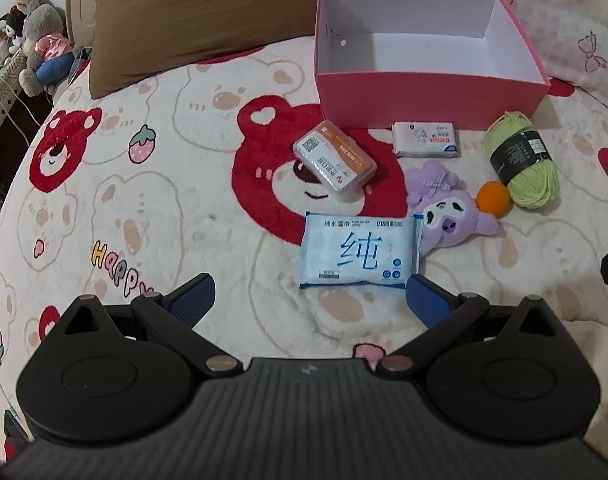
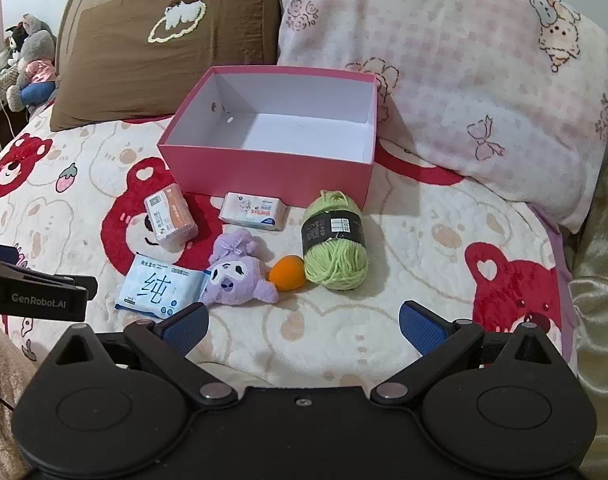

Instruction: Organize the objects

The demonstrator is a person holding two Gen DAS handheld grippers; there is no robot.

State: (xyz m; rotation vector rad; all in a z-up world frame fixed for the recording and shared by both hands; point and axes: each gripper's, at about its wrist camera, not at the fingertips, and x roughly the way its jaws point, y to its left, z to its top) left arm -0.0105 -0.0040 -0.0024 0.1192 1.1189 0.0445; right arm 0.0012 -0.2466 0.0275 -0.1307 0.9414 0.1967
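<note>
An empty pink box [image 1: 428,96] [image 2: 263,172] stands on the bear-print blanket. In front of it lie an orange-labelled clear case [image 1: 334,160] [image 2: 170,216], a small tissue pack [image 1: 426,140] [image 2: 252,210], green yarn [image 1: 522,164] [image 2: 335,242], an orange ball [image 1: 492,198] [image 2: 287,278], a purple plush [image 1: 448,210] [image 2: 237,274] and a blue wet-wipes pack [image 1: 360,256] [image 2: 159,290]. My left gripper [image 1: 310,300] hovers open just short of the wipes pack. My right gripper [image 2: 301,326] is open too, short of the ball and yarn, with nothing between its fingers.
A brown pillow [image 1: 199,20] [image 2: 163,44] and a pink checked pillow [image 2: 456,80] lie behind the box. Stuffed toys [image 1: 39,44] sit off the bed at far left. The left gripper's body [image 2: 31,292] shows at the right wrist view's left edge.
</note>
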